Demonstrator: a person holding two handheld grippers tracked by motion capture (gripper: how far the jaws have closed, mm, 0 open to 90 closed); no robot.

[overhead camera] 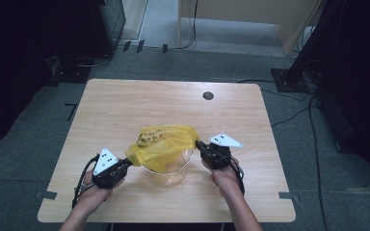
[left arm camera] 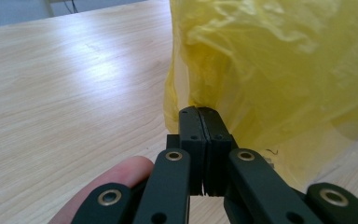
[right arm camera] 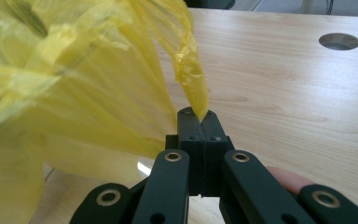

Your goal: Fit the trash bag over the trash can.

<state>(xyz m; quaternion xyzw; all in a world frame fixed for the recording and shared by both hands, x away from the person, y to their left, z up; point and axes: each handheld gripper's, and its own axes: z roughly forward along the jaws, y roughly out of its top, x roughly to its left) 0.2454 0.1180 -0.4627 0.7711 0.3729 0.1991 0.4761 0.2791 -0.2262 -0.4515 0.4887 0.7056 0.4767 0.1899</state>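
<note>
Yellow bag stretched between two tools over a clear bowl

The wooden table (overhead camera: 125, 106) fills the middle of the high view; low at its centre a yellow plastic bag (overhead camera: 164, 144) drapes over a clear glass bowl (overhead camera: 171, 173). The left tool (overhead camera: 126, 163), lower left, is clamped tight on the bag's edge; the right tool (overhead camera: 198, 144), centre right, pinches the opposite edge.

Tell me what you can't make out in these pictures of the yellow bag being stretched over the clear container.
- Inside of the clear container: high view, the yellow bag covers its mouth.
- Dark print on the bag: high view, too small to read.
- Container in the left gripper view: hidden behind bag film.
- Bag's far side: right gripper view, cut off by the left edge.
- Each hand-held gripper, left and right, pinches bag film.
</note>
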